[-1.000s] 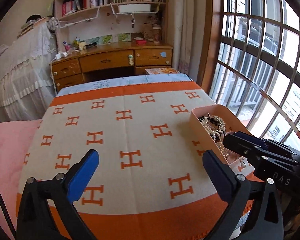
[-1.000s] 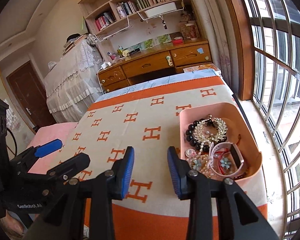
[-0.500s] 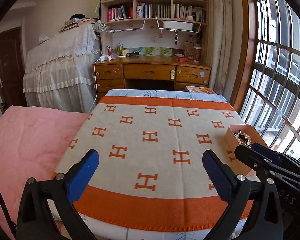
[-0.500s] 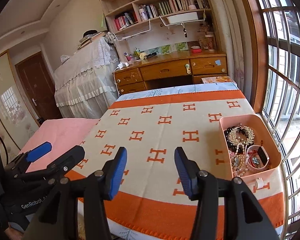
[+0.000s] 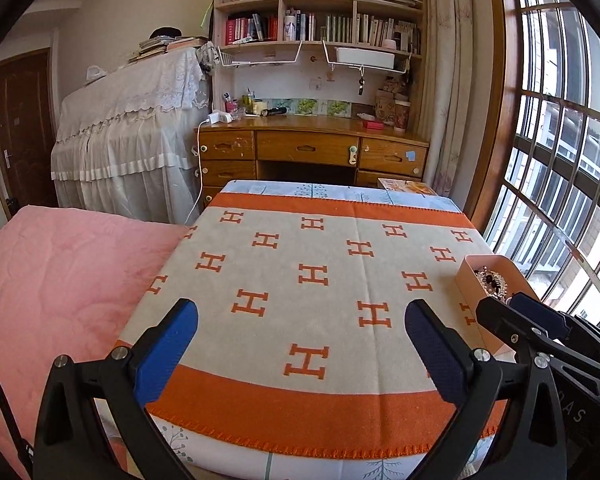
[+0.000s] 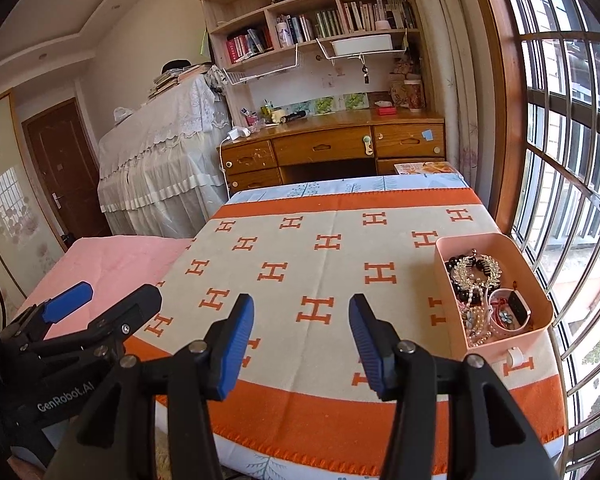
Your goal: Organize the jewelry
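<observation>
Right gripper (image 5: 512, 308) hides most of jewelry box (image 5: 470, 280).

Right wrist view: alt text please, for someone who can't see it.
A pink tray heaped with jewelry sits at the right edge of an orange-and-cream blanket. The open, empty right gripper hovers before it; the left gripper is at lower left.
</observation>
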`<move>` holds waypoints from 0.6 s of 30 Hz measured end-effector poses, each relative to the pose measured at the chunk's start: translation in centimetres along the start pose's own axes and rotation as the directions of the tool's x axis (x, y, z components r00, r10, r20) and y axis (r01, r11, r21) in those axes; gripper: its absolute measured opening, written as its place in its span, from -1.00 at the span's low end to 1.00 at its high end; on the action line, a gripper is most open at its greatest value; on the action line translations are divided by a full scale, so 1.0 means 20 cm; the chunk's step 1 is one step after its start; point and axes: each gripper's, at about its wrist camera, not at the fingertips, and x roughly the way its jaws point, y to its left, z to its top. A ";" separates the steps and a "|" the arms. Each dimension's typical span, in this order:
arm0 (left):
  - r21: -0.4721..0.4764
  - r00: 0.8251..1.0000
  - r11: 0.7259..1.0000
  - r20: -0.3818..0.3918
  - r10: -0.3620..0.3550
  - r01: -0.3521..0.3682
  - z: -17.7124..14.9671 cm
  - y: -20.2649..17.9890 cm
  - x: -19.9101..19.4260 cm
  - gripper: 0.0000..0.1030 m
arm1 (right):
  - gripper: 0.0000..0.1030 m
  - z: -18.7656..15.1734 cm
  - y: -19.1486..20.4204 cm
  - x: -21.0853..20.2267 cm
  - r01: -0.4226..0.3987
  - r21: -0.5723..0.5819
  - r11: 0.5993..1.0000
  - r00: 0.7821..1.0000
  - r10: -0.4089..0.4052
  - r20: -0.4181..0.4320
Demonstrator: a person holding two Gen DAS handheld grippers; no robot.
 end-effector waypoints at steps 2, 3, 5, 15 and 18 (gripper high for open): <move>-0.006 1.000 1.000 -0.001 -0.002 0.002 0.00 0.00 0.00 0.99 | -0.02 0.00 0.00 0.00 0.000 -0.001 1.000 1.000 0.000 0.003; -0.008 1.000 1.000 -0.001 -0.003 0.003 0.01 0.00 0.00 0.99 | -0.02 0.00 0.00 0.00 0.002 -0.003 1.000 1.000 -0.002 0.005; -0.014 1.000 1.000 -0.001 -0.001 0.001 0.01 0.00 0.00 0.99 | -0.02 0.00 0.00 0.00 0.006 -0.007 1.000 1.000 -0.006 0.004; -0.017 1.000 1.000 0.003 0.007 -0.007 0.00 -0.01 0.00 0.99 | -0.02 0.00 0.01 0.00 0.008 -0.008 1.000 1.000 -0.008 0.003; -0.018 1.000 1.000 0.000 0.007 -0.007 0.00 -0.01 0.01 0.99 | -0.02 0.00 0.01 0.00 0.012 -0.008 1.000 1.000 -0.012 0.003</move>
